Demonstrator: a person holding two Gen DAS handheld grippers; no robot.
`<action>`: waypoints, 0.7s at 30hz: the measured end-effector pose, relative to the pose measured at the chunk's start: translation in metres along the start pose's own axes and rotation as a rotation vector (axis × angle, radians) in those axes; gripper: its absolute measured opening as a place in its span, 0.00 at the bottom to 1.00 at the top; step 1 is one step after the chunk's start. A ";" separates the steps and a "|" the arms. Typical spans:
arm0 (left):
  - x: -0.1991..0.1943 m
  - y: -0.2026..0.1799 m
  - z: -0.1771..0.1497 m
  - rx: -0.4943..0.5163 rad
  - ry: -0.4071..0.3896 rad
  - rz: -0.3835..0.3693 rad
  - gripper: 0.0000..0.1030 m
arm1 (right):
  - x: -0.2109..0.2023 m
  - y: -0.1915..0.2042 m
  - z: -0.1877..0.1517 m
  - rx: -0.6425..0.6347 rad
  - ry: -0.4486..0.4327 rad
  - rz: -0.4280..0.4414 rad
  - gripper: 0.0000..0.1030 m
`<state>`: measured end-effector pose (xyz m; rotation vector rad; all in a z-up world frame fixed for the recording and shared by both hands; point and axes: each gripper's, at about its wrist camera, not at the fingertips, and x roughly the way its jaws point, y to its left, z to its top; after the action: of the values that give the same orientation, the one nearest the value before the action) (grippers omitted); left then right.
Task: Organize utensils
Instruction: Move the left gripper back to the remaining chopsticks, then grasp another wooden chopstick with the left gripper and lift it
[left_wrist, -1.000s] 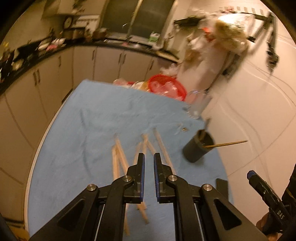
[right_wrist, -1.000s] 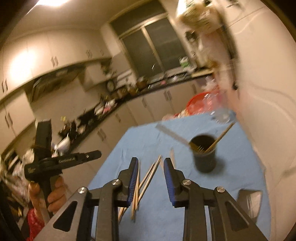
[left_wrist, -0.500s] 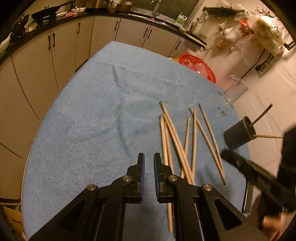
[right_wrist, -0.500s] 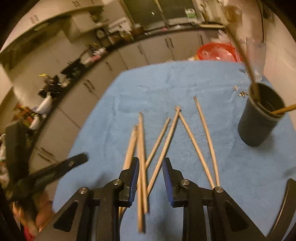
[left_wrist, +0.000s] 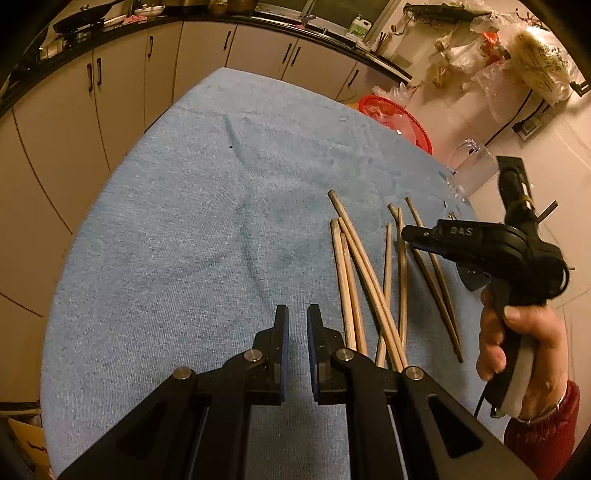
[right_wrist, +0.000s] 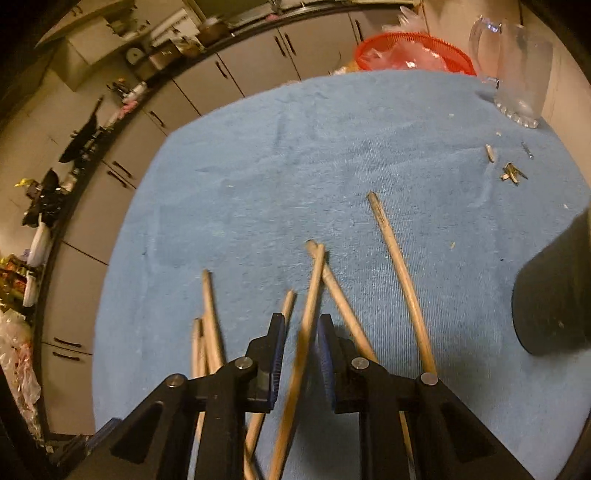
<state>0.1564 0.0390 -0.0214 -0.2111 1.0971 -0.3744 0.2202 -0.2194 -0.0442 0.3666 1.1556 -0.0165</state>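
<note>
Between my right fingers (right_wrist: 301, 345) one chopstick (right_wrist: 309, 306) lies lengthwise on the blue bench (right_wrist: 332, 166); they have just been closing on it but aren't yet pinching. My left fingers (left_wrist: 294, 345) are shut and empty, left of the chopsticks, so the right hand is nearer.

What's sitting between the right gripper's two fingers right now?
In the right wrist view, one wooden chopstick runs through the right gripper, whose jaws have just been closing; whether the pads already press on it can't be told.

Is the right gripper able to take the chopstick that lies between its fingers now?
Probably yes: the right gripper has been closing around one chopstick, and nothing blocks it; neighbouring sticks lie outside the fingers.
</note>
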 end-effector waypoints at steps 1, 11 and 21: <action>0.001 0.000 0.001 0.001 0.001 0.004 0.08 | 0.003 0.000 0.002 -0.002 0.005 -0.001 0.19; 0.021 -0.008 0.016 -0.008 0.049 0.011 0.08 | 0.016 0.031 0.001 -0.235 0.025 -0.135 0.11; 0.064 -0.036 0.048 -0.017 0.137 0.009 0.08 | -0.010 0.006 -0.037 -0.231 0.040 -0.009 0.07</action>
<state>0.2183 -0.0207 -0.0403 -0.1983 1.2360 -0.3759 0.1839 -0.2044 -0.0464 0.1574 1.1845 0.1161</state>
